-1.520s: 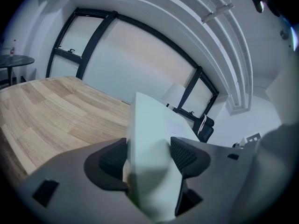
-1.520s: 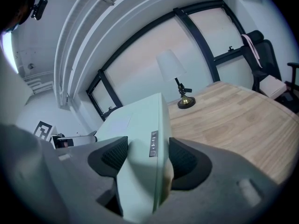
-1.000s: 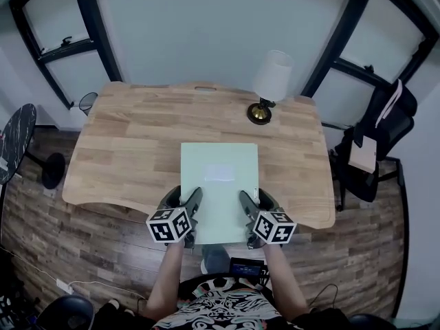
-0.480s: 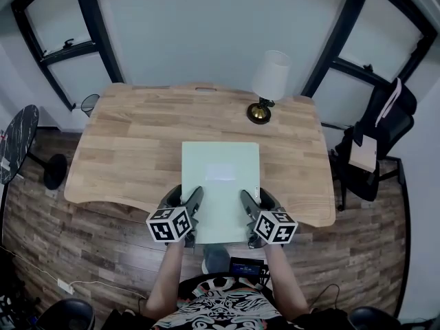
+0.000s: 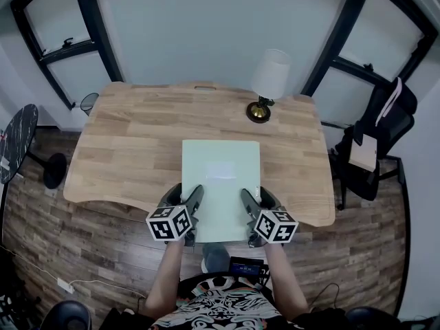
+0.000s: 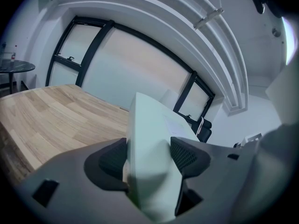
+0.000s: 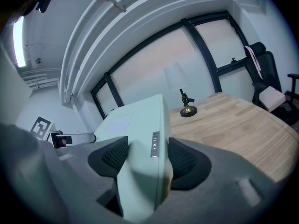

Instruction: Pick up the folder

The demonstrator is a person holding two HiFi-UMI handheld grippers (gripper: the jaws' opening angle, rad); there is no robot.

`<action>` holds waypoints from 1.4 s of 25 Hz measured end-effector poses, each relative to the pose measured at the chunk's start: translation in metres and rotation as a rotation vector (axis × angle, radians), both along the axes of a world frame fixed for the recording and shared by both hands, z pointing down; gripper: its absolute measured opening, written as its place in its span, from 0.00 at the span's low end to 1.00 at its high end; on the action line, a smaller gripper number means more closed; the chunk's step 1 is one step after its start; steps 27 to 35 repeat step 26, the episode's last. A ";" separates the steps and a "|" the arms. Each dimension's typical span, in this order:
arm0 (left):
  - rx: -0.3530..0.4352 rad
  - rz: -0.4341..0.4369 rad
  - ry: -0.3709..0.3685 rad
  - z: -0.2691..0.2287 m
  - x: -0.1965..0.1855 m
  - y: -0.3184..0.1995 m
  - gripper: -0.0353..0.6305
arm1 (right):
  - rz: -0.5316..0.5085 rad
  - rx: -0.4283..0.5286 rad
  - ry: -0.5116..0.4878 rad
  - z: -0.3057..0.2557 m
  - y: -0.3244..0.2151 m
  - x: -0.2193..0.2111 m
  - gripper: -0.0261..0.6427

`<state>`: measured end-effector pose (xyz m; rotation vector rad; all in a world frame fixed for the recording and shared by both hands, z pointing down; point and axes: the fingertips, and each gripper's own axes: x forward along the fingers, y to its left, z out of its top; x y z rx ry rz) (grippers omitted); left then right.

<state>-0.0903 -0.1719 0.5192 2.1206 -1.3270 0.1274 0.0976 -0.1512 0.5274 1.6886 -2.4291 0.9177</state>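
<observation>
A pale green folder (image 5: 221, 184) is held flat over the near middle of the wooden desk (image 5: 130, 150). My left gripper (image 5: 192, 201) is shut on its near left corner, my right gripper (image 5: 246, 202) on its near right corner. In the left gripper view the folder (image 6: 149, 143) fills the space between the two black pads (image 6: 187, 154). In the right gripper view the folder (image 7: 140, 139) sits clamped edge-on between the pads (image 7: 180, 158), with a small metal label on its spine. Whether its far edge touches the desk is unclear.
A lamp (image 5: 268, 81) with a white shade and brass base stands at the desk's far right. A black chair (image 5: 375, 143) is to the right of the desk, a round dark side table (image 5: 17, 143) to the left. The desk's near edge curves inward by the person.
The folder and both grippers have shifted very slightly away from the person; the grip on both corners is unchanged.
</observation>
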 end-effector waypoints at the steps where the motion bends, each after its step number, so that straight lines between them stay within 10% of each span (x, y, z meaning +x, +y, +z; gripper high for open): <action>1: 0.000 0.000 0.001 0.000 0.000 -0.001 0.47 | -0.001 0.000 0.001 0.000 -0.001 0.000 0.43; 35: -0.028 0.021 0.008 0.011 0.008 -0.012 0.47 | 0.020 -0.029 0.004 0.010 -0.008 0.008 0.43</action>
